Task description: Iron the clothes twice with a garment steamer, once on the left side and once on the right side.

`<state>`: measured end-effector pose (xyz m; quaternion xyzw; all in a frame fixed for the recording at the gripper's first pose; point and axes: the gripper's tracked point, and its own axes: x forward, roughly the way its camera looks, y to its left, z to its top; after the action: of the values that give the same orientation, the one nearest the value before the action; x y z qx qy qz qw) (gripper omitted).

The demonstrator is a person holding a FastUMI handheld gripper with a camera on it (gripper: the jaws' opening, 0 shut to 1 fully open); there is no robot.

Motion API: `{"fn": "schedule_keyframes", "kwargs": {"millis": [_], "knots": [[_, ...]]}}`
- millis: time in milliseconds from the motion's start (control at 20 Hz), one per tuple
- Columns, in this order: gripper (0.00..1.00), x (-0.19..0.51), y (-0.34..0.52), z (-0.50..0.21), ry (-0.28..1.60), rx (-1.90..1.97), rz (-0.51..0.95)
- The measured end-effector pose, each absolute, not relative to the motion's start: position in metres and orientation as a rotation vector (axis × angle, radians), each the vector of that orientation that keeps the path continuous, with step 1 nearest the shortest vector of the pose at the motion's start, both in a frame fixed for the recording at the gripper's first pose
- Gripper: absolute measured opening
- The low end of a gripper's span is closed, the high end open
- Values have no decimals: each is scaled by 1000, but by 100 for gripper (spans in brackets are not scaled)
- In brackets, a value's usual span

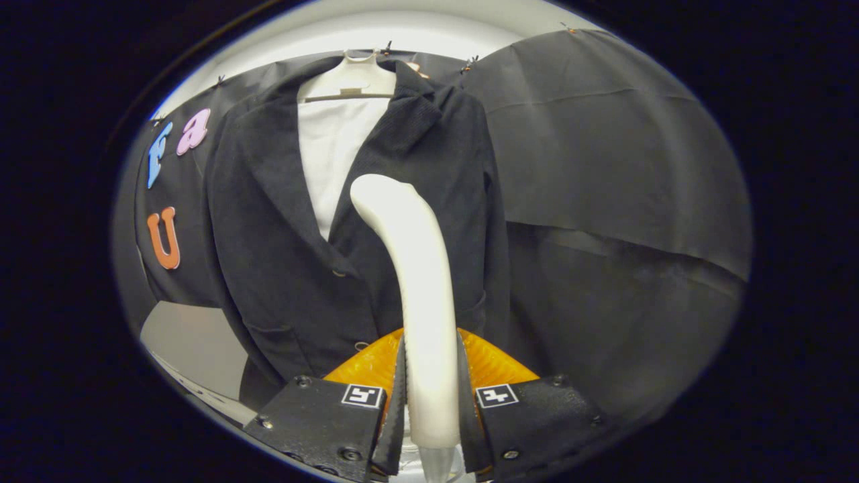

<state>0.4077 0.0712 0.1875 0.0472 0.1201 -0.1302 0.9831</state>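
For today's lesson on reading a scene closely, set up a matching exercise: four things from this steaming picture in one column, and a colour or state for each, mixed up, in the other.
Things:
1. steamer
2. jacket
3. hanger
4. gripper

Descriptions:
A. dark, hanging open at the front
B. white, upright between the fingers
C. pale, at the jacket's collar
D. black fingers with orange behind, shut on the handle

Pairs: 1-B, 2-A, 3-C, 4-D

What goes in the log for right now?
claw: shut on steamer | steamer head: near jacket chest | jacket: on hanger
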Motion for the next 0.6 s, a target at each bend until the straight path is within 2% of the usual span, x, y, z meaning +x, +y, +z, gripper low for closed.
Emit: {"fn": "schedule_keyframes", "kwargs": {"millis": [600], "knots": [[37,406,71,172,372,78,-261]]}}
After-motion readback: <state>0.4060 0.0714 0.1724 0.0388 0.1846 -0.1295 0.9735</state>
